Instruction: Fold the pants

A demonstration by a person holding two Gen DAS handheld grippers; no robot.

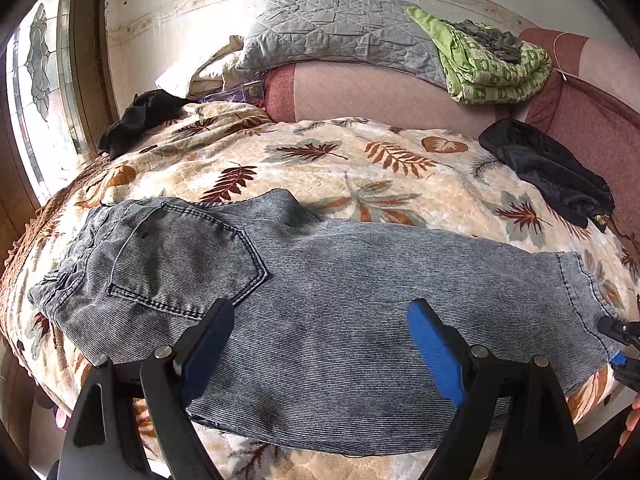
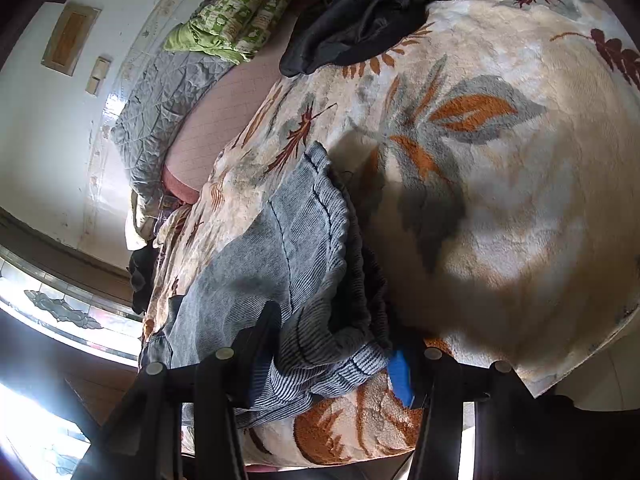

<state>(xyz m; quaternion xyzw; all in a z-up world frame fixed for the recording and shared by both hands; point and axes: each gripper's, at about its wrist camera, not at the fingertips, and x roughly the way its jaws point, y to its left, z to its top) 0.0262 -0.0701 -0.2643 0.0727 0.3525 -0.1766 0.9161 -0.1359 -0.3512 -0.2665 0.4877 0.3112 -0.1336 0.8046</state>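
Leaf-print blanket (image 1: 360, 168) under partly hidden jeans (image 1: 340, 280)

Jeans (image 1: 328, 288): ribbed, faded matt denim; blanket (image 1: 360, 160): fuzzy plush fleece; quilt (image 1: 332, 28): stitched matt cloth; gripper pads (image 1: 436, 352): smooth matt blue plastic.

Looking from the left gripper (image 1: 320, 344), tilted down across the bed (image 1: 340, 168) toward the far wall, sitting fairly near, taking in the jeans (image 1: 320, 280) at full length. Looking from the right gripper (image 2: 336, 344), rolled sideways, hanging very close over the hem end of the jeans (image 2: 288, 240) at the bed (image 2: 500, 200) edge. Sharing the leaf-print blanket, grey quilt (image 1: 332, 28) (image 2: 168, 96), green bedding (image 1: 492, 64) (image 2: 240, 12), black garment (image 1: 552, 168) (image 2: 368, 12) and window (image 1: 36, 80) (image 2: 64, 312). Catching the right gripper's tip (image 1: 620, 344) at the left view's right edge.
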